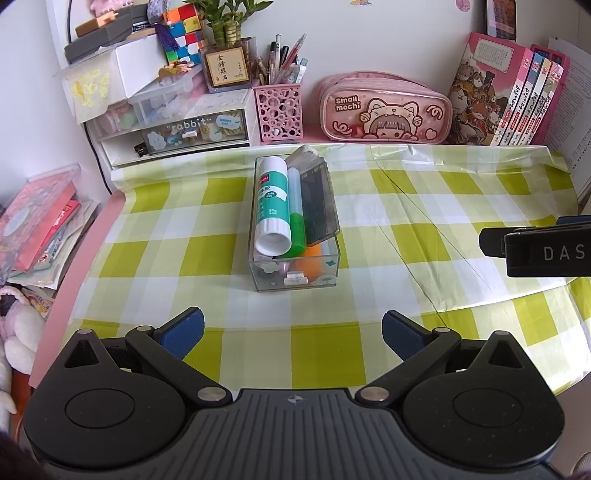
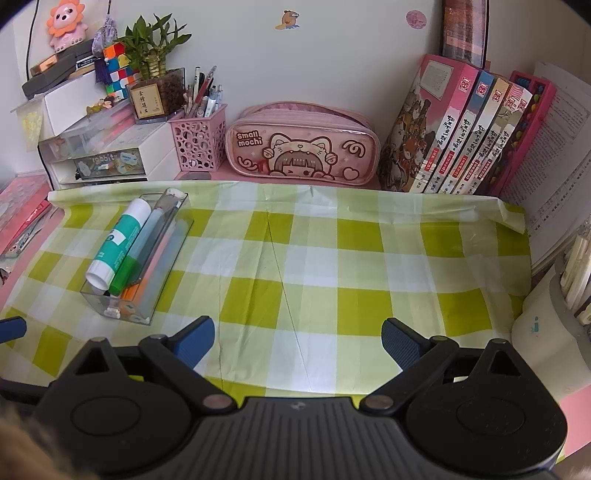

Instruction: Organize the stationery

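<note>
Green-checked worktop carries a clear box [image 1: 295, 236] ahead of the wide-open, empty left gripper [image 1: 293, 334], packed with glue stick [image 1: 272, 201]; right gripper [image 2: 297, 341] likewise.

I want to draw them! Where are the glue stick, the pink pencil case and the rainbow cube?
glue stick [image 1: 271, 201], left wrist view, label.
pink pencil case [image 2: 303, 147], right wrist view, front.
rainbow cube [image 1: 184, 31], left wrist view, front face.

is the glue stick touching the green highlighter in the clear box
Touching. In the left wrist view the glue stick lies against the green highlighter inside the clear box, with no gap between them.
</note>
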{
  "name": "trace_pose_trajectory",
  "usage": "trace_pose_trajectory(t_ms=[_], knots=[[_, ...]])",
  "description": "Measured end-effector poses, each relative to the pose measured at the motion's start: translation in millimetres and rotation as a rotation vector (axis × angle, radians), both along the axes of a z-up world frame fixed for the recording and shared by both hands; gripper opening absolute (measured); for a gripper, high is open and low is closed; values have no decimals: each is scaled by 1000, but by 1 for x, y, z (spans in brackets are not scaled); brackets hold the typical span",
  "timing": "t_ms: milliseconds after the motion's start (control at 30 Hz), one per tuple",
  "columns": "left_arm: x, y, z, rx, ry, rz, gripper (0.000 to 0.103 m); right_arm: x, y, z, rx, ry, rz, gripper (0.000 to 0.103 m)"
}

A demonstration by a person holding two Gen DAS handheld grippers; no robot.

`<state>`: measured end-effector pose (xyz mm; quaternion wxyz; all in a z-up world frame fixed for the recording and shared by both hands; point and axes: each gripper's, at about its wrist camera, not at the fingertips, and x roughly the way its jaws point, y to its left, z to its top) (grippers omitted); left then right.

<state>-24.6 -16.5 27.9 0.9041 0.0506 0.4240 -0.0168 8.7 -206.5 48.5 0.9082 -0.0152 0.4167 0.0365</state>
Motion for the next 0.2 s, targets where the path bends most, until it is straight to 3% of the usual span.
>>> trace_pose_trajectory(t_ms=[200], knots=[[0, 0, 0, -5, -3, -1, 98, 0, 1, -1, 3, 1, 4, 86]])
